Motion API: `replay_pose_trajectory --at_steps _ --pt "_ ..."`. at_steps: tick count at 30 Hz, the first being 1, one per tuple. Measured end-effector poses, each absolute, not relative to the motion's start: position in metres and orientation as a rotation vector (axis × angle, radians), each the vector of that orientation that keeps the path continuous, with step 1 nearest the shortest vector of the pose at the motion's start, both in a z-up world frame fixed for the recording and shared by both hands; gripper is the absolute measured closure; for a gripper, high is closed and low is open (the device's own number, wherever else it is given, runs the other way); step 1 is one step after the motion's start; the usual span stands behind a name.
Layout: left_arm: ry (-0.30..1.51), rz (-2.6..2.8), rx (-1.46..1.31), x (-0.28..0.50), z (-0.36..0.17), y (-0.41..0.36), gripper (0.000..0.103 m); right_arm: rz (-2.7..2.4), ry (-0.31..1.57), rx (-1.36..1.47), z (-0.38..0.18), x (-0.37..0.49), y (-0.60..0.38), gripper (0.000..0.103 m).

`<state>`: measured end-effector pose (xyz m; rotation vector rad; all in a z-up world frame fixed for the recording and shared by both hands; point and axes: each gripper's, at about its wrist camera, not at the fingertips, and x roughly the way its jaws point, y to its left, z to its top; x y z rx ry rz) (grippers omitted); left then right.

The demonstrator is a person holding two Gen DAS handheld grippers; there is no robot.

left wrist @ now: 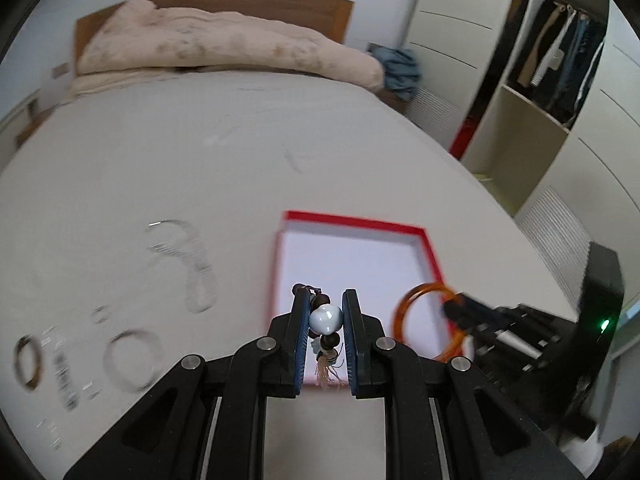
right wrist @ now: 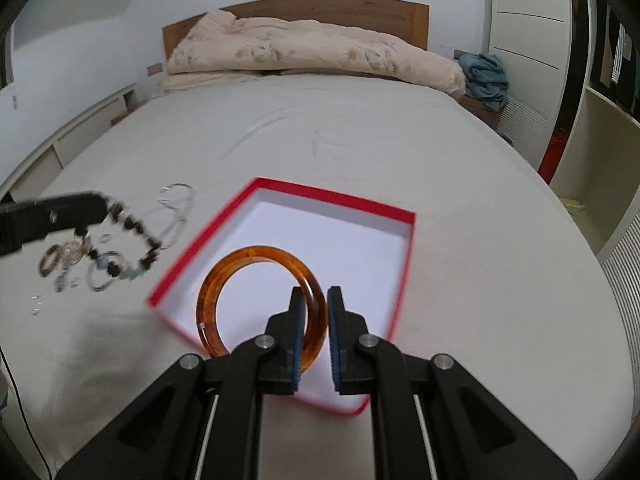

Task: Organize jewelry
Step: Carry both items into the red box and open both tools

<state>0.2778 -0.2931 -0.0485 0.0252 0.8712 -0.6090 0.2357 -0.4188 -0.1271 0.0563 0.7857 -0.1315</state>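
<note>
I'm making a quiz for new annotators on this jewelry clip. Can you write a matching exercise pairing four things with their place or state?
Things:
1. amber bangle
2. beaded bracelet
3. red-rimmed box
4. silver bangle

Places or states:
A. lying loose on the bedsheet
B. held in the left gripper
C. open on the bed, nothing lying in it
D. held in the right gripper

Pairs: 1-D, 2-B, 3-C, 4-A

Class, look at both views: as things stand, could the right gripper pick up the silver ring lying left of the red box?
Probably not yet. The right gripper is shut on the amber bangle over the box; the silver ring lies across the bed, with the left gripper and its beads nearer.
</note>
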Motion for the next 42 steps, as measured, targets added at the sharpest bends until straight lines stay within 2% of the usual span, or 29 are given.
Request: replay_pose_trajectory --at_steps 5,11,22,25,27,34,42 --pt "0.972 -0.602 0.078 0.301 -0.105 -0.327 0.087 -0.135 0.834 0.015 -0.155 0.265 -0.437 0.093" --pt "1.065 -0.545 0.132 0.303 -0.157 -0.323 0.087 -0.107 0.909 -0.066 -0.186 0.282 -0.439 0.093" --pt "1.061 -0.528 0.156 0.304 -0.162 -0.333 0.085 -0.061 0.948 -0.217 -0.196 0.288 -0.428 0.091" --pt "1.07 -0.541 0.135 0.305 -0.159 -0.33 0.08 -0.071 0.931 -0.185 -0.189 0.284 -0.433 0.08" --pt "1.052 -0.536 0.134 0.301 -0.151 -0.325 0.069 -0.076 0.91 -0.156 -0.18 0.276 -0.437 0.078" --pt "0.995 -0.539 0.111 0.278 -0.107 -0.304 0.068 -0.106 0.858 -0.056 -0.14 0.227 -0.44 0.078" --pt "0.922 -0.496 0.172 0.212 -0.046 -0.245 0.068 -0.103 0.805 0.017 -0.088 0.153 -0.408 0.078"
